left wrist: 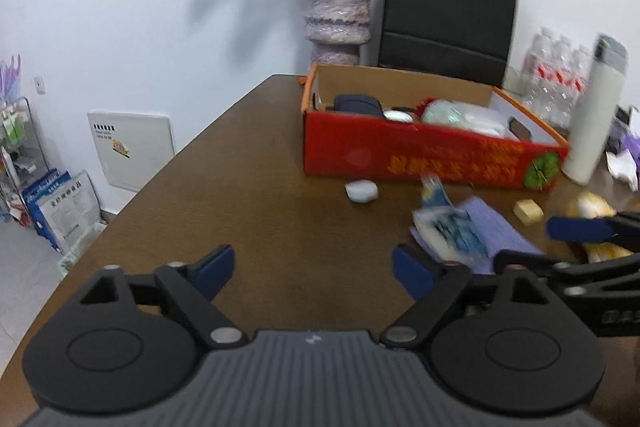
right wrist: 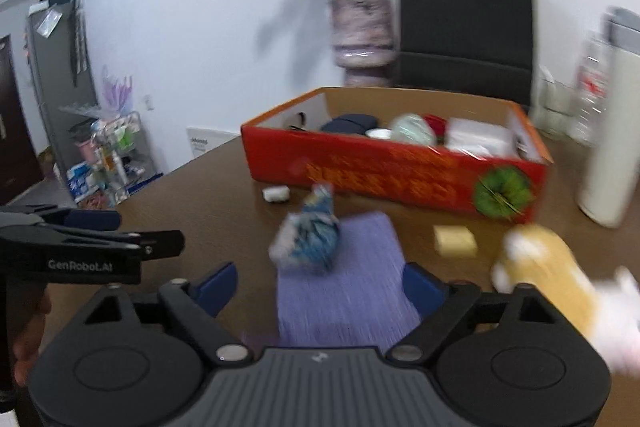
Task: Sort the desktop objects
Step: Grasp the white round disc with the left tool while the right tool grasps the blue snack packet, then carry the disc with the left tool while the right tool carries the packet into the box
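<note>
"GenRobot.AI", slightly blurred, stands on the left gripper [right wrist: 94, 221].

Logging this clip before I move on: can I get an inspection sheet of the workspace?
Surface: brown wooden table, bare on its left side.
Job's things: red box already holding items; white case, blue-white packet on purple cloth, yellow block, plush toy loose in front of it.
Clutter: white flask beside the box.
Grippers: left tool open, empty; right tool open over the cloth.
Cables: nothing seen.
Surroundings: flower vase, black bag, water bottles, shelf rack.
</note>
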`<state>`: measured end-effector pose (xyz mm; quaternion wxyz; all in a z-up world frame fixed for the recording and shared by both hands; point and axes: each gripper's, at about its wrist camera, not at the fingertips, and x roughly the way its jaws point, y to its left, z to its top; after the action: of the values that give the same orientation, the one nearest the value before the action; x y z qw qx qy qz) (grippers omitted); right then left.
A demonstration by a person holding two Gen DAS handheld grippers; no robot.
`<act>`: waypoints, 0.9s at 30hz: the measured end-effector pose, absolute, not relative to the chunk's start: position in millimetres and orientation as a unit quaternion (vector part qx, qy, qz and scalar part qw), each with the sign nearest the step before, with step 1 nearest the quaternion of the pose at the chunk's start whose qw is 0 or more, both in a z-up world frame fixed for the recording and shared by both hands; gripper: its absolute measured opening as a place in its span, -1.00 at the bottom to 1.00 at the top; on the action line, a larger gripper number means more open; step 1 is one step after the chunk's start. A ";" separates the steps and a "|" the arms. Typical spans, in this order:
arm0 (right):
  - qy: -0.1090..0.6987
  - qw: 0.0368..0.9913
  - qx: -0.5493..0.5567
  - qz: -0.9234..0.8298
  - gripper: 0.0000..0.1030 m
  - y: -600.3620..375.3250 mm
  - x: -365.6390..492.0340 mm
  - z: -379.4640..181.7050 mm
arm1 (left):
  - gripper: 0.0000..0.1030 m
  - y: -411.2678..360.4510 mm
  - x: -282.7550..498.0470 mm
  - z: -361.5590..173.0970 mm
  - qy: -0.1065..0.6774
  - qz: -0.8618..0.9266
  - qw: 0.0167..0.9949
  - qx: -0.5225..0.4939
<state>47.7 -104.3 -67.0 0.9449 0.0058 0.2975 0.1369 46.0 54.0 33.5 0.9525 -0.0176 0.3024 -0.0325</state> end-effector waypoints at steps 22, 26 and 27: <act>0.289 0.951 0.042 0.099 -0.77 -121.6 87.6 -73.3 | -0.46 26.8 150.6 6.2 0.333 -0.084 0.938 -0.048; 0.275 0.956 0.042 0.096 -0.77 -124.1 76.6 -65.3 | -0.46 36.6 120.7 22.5 0.303 -0.076 0.947 -0.073; 0.271 0.957 0.043 0.093 -0.77 -125.8 72.6 -62.8 | -0.46 38.0 112.5 27.5 0.297 -0.076 0.949 -0.077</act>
<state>72.6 -125.8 -62.8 0.9572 0.0428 0.2709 0.0927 112.5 38.0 27.5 0.9487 -0.0774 0.2971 -0.0757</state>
